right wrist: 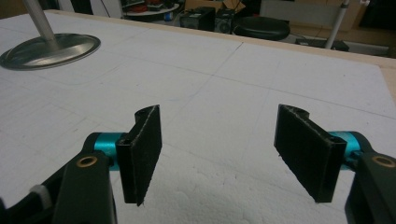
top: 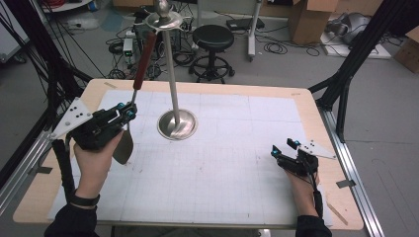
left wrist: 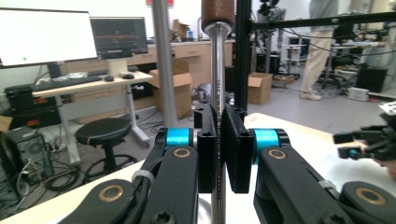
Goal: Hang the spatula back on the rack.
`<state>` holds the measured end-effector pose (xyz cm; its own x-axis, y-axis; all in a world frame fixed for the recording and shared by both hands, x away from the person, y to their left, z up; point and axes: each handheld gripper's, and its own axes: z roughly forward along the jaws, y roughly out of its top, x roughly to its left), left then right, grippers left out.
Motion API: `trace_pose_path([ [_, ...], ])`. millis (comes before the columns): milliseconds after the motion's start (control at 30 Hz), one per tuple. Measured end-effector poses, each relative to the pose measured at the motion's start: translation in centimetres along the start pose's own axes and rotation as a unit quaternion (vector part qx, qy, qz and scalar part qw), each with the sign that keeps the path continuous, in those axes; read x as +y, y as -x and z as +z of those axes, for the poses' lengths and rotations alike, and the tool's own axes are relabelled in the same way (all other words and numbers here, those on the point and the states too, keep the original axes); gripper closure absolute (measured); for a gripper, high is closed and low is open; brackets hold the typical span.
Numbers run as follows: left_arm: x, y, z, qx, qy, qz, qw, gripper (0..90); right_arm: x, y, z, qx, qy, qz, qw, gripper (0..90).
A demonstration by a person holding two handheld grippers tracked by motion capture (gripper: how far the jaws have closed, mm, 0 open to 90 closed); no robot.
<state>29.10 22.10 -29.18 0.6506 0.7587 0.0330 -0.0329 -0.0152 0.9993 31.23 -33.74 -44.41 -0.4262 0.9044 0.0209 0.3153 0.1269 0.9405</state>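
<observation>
The table (top: 306,106), under a white gridded mat, lies mostly bare from its middle out to the right edge. Left of centre the metal stand (top: 176,121) rises on its round base, close to the utensil. The left gripper (top: 129,112) is clamped on the thin metal shank of the spatula (top: 132,98), held upright near the left edge. The left gripper view shows the shank pinched between the pads (left wrist: 237,149). The right gripper (top: 282,148) rests with jaws wide apart, holding nothing.

A spatula (top: 132,111) with a reddish-brown handle and thin steel shank stands nearly upright over the table's left side. Its flat blade points downward. Its handle top leans by the silver stand (top: 173,98), a tall pole on a round base.
</observation>
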Motion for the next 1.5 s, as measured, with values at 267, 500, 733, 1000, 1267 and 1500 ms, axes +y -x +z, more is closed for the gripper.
trace_pose_path([
  [267, -0.3, -0.6, 0.9, 0.009, 0.005, -0.004, 0.9999, 84.4, 0.0, -0.1, 0.1, 0.002, -0.002, -0.003, 1.0000, 31.6],
  [500, -0.2, -0.5, 1.8, 0.018, 0.009, -0.001, 0.9998, 84.4, 0.0, -0.1, 0.1, 0.003, -0.004, -0.005, 1.0000, 31.6],
  [733, -0.4, -0.6, 2.5, 0.023, 0.000, 0.002, 0.9997, 84.3, 0.0, -0.1, 0.1, 0.003, -0.003, -0.004, 1.0000, 31.6],
  [1000, -0.7, -0.9, 3.2, 0.033, -0.003, 0.003, 0.9994, 84.3, 0.0, -0.1, 0.1, 0.004, -0.006, -0.006, 1.0000, 31.7],
  [1267, -1.1, -1.2, 4.3, 0.055, -0.005, 0.004, 0.9985, 84.3, 0.0, -0.1, 0.1, 0.004, -0.006, -0.007, 1.0000, 31.7],
  [1500, -1.2, -1.4, 5.1, 0.069, -0.005, 0.006, 0.9976, 84.3, 0.0, -0.1, 0.2, 0.005, -0.006, -0.006, 0.9999, 31.8],
])
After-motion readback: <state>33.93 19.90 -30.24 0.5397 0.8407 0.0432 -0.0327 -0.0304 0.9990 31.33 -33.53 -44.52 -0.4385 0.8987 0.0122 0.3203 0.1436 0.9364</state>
